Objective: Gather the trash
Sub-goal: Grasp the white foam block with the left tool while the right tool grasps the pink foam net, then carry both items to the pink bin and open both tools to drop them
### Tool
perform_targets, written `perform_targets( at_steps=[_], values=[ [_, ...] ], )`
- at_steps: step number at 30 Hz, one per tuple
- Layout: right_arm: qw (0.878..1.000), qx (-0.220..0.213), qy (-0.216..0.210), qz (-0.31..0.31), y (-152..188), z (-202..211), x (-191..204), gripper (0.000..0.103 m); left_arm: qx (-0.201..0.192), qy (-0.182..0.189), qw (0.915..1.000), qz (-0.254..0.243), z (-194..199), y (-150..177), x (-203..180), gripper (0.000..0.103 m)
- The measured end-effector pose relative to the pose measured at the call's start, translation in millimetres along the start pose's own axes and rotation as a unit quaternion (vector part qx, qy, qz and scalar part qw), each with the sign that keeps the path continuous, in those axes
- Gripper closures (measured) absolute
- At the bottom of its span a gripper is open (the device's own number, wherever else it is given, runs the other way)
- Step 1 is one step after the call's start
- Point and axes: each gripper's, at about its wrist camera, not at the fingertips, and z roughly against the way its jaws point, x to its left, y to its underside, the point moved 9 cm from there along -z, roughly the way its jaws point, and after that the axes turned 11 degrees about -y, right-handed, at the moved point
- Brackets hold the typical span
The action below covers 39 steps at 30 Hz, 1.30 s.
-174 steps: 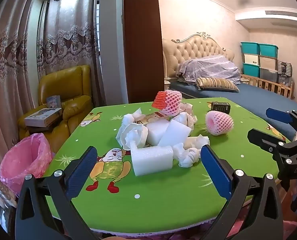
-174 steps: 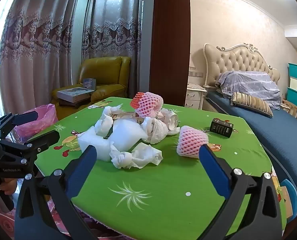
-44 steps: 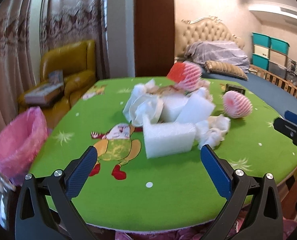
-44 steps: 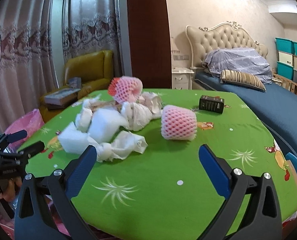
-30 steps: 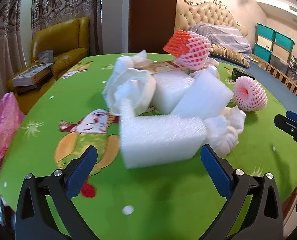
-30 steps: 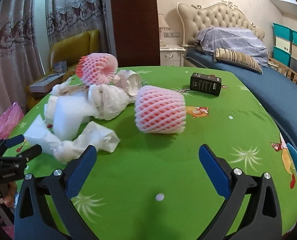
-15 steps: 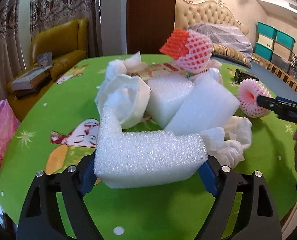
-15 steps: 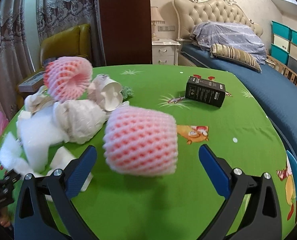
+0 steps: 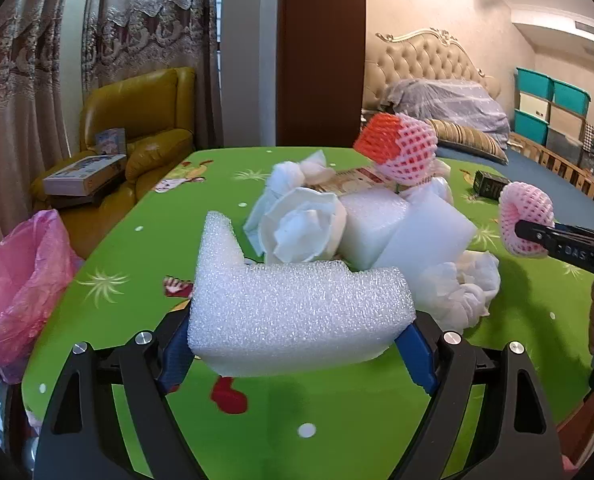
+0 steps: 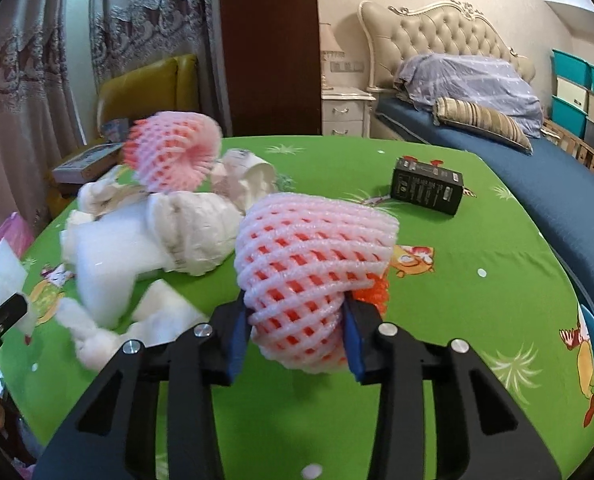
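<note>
While the left tongs (image 9: 297,344) were clamped on a chunky white foam block (image 9: 297,304), the right tongs (image 10: 297,340) had squeezed shut on a pink foam fruit net (image 10: 313,276), pinching its near end between the blue pads. Both pieces sat just above the green surface (image 9: 337,432), close to its near edge. Rest of the trash was heaped mid-surface: crumpled white wrap (image 9: 305,228), more foam chunks (image 9: 429,244) and a second fruit net (image 9: 401,148) perched on top. A small black box (image 10: 427,190) lay on its own toward the far right side, well apart from the heap. Pink bag (image 9: 21,280) hung open just off the surface's left edge, beside the yellow armchair (image 9: 137,128). Plenty of bare green showed in front of the tongs and along the right side, with the bed (image 10: 557,184) running right past that edge.
</note>
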Motion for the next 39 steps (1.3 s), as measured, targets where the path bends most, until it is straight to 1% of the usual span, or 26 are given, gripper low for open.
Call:
perform_targets(
  at_steps=[6, 10, 15, 19, 22, 25, 30, 33, 39],
  values=[
    [0.999, -0.017, -0.033, 0.02, -1.4, 17.5, 37.6, 0.065, -0.003, -0.01, 0.9999, 0.006, 5.1, 7.7, 19.8, 0.023],
    [0.996, -0.028, -0.061, 0.057, -4.8, 27.5, 76.2, 0.064, -0.009, -0.022, 0.9997, 0.01, 10.5, 8.4, 37.0, 0.023],
    [0.989, -0.032, -0.095, 0.112, -8.4, 28.8, 127.9, 0.064, -0.027, -0.048, 0.9984, 0.013, 23.6, 7.7, 62.6, 0.023],
    [0.983, -0.031, -0.123, 0.134, -11.4, 24.9, 157.3, 0.064, -0.041, -0.074, 0.9963, 0.016, 33.5, 5.9, 86.0, 0.023],
    [0.977, -0.029, -0.15, 0.151, -14.6, 19.1, 184.0, 0.064, -0.049, -0.095, 0.994, 0.024, 39.5, 4.0, 109.3, 0.023],
    [0.968, -0.027, -0.176, 0.177, -20.5, 9.5, 214.9, 0.063, -0.056, -0.116, 0.9911, 0.034, 45.0, 1.4, 134.0, 0.023],
    [0.954, -0.017, -0.214, 0.207, -28.2, -9.2, 265.1, 0.063, -0.064, -0.156, 0.9842, 0.056, 53.8, -4.8, 186.2, 0.023],
    [0.944, -0.007, -0.241, 0.227, -30.2, -23.1, 300.8, 0.063, -0.058, -0.174, 0.9806, 0.069, 54.6, -6.3, 219.0, 0.023],
    [0.929, 0.018, -0.28, 0.244, -32.6, -52.1, 355.8, 0.063, -0.044, -0.203, 0.9738, 0.092, 46.0, -4.9, 287.4, 0.023]
  ],
)
